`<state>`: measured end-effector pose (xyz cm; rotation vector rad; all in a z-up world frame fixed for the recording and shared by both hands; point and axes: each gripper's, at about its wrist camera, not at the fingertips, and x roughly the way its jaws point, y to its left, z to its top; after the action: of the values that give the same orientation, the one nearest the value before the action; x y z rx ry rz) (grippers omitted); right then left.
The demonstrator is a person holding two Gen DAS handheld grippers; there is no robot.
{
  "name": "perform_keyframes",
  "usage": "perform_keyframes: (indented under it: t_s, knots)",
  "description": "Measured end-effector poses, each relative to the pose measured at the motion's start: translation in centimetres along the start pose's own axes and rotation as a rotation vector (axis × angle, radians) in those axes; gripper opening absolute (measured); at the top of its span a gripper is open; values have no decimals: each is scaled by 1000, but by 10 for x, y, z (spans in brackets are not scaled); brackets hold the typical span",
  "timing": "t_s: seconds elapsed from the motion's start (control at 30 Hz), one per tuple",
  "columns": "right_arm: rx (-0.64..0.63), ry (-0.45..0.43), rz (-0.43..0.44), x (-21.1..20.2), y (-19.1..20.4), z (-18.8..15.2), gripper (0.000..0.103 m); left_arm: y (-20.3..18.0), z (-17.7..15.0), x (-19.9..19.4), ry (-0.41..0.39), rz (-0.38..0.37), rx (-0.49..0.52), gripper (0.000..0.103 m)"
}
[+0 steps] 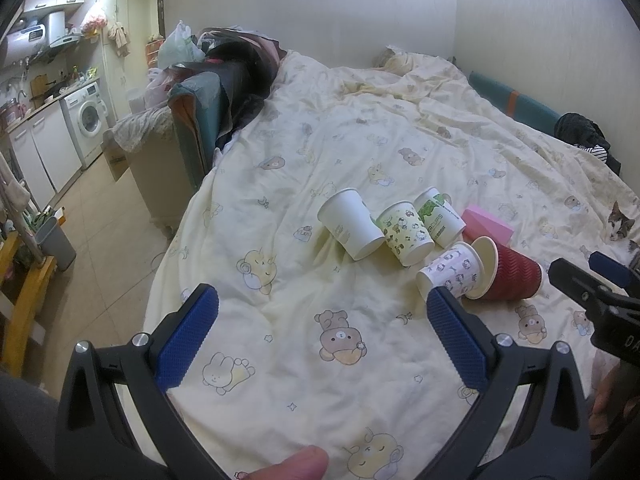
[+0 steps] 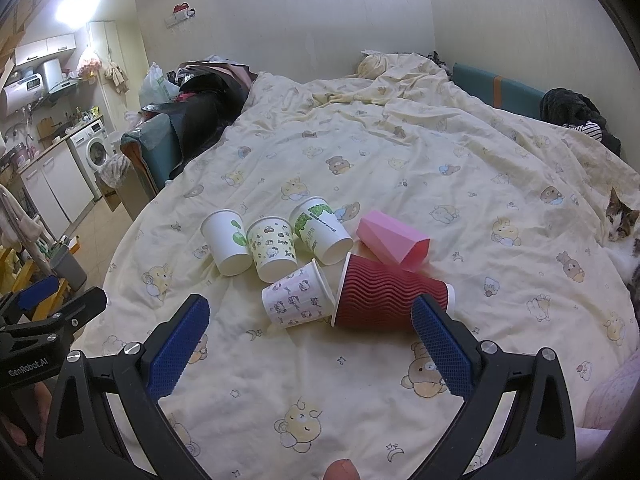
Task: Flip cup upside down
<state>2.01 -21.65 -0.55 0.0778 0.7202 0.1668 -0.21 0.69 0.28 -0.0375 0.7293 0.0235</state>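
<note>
Several cups lie on the yellow cartoon-print bedspread. A white cup, a yellow animal-print cup and a green-print cup sit upside down in a row. A pink-print cup and a red ribbed cup lie on their sides, as does a pink faceted cup. My right gripper is open and empty just before the red and pink-print cups. My left gripper is open and empty, left of the cups.
A cat lies at the bed's right edge. Dark clothes sit at the far right, piled bags and clothes at the far left. The bed's left edge drops to a tiled floor with a kitchen and washing machine.
</note>
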Motion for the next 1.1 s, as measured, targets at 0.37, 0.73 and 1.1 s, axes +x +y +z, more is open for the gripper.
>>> perform_keyframes:
  t_s: [0.37,0.73,1.1]
  knots:
    - [0,1,-2,-1,-3,1,103,1,0,0,3,-1,1,103]
    - [35,11,-12,1,-14,2,103,0,-7,6,12,-12,6,103]
    - [49,13,-24,-3,-16,4,103,-9,6,6,39,-21,32,103]
